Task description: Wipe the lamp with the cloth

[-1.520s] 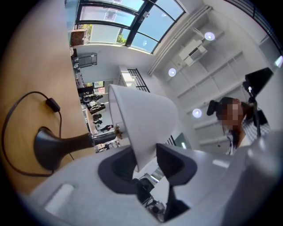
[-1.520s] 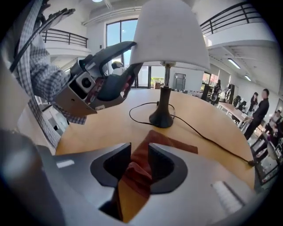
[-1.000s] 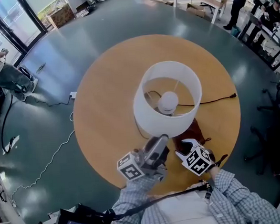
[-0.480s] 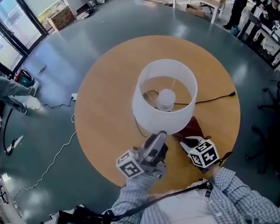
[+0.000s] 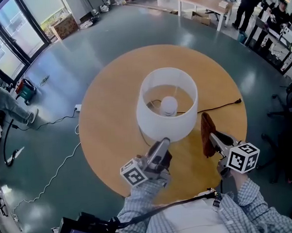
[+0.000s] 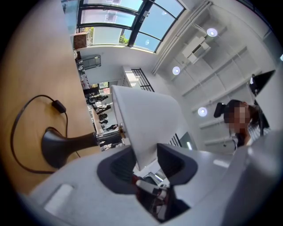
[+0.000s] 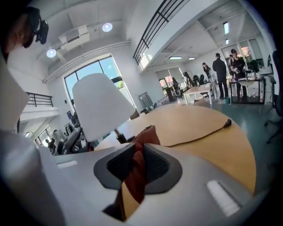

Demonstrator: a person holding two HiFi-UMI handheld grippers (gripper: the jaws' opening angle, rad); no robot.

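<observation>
Now right claw [image 7: 138, 163]: jaws have just been closing and are clamped on the dark red cloth [image 5: 206, 130]. It hangs from the tips, lifted clear of the table [image 5: 106, 116] where it lay a second ago. Left claw [image 5: 163, 146] grips the lampshade [image 5: 167, 124] rim, just left of the cloth. Judgement: pickup done, wiping can begin.

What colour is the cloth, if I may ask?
Reddish brown cloth, clearest in the right gripper view.
</observation>
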